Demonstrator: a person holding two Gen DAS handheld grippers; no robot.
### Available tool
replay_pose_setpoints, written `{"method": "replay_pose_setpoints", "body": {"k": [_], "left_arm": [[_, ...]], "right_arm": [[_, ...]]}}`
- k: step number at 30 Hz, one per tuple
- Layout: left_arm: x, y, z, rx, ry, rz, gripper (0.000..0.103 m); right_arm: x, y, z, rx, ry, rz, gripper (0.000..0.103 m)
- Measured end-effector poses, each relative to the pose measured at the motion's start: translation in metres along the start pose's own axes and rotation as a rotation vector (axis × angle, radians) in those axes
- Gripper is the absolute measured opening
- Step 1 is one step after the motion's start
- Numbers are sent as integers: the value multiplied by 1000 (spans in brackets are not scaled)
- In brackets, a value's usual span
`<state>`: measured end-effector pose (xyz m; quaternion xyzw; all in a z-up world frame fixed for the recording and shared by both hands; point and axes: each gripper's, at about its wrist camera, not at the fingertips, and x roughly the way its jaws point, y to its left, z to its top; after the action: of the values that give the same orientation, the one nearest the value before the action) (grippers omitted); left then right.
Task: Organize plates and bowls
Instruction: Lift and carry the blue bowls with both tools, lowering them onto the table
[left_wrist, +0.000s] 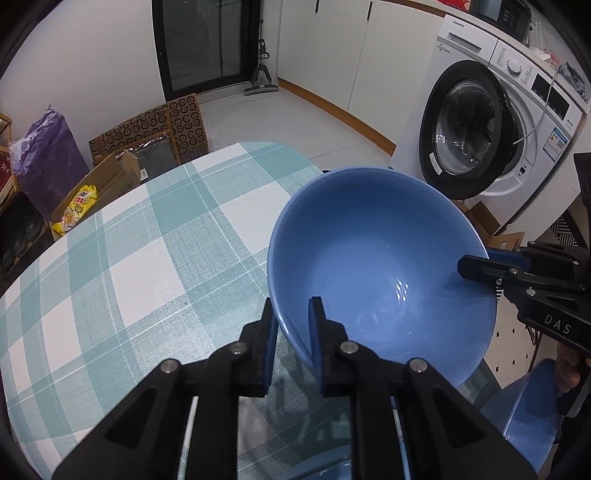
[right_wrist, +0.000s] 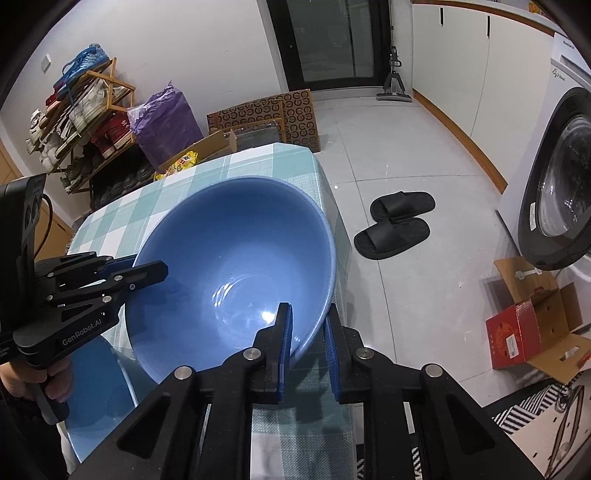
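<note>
A large blue bowl (left_wrist: 380, 266) is held tilted above the checked table (left_wrist: 147, 240) by both grippers. My left gripper (left_wrist: 291, 314) is shut on the bowl's near rim, one finger inside and one outside. My right gripper (right_wrist: 308, 319) is shut on the opposite rim of the same bowl (right_wrist: 229, 266). The right gripper also shows in the left wrist view (left_wrist: 476, 264), and the left gripper shows in the right wrist view (right_wrist: 147, 269). A second blue dish (left_wrist: 528, 402) lies lower at the table's near edge; it also shows in the right wrist view (right_wrist: 96, 391).
The table's right edge (right_wrist: 332, 206) drops to a tiled floor with black slippers (right_wrist: 395, 225). A washing machine (left_wrist: 491, 125) stands to the right. Cardboard boxes (right_wrist: 532, 325), a purple bag (right_wrist: 166, 122) and a shoe rack (right_wrist: 77, 122) surround the table.
</note>
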<state>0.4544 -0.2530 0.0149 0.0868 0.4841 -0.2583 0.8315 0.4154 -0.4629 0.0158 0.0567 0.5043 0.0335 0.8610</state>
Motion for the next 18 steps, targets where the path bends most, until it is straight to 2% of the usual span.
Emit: {"method": "replay_pose_setpoints", "body": {"k": [10,18], "left_arm": [[-9,-4,1,2,-20,10,13],[-31,-13,4,14,-58,6,13]], "right_arm": [[-6,-1,-1,5,-11,-5,16],[-31,-1,-2,5,-52,-14,16]]}}
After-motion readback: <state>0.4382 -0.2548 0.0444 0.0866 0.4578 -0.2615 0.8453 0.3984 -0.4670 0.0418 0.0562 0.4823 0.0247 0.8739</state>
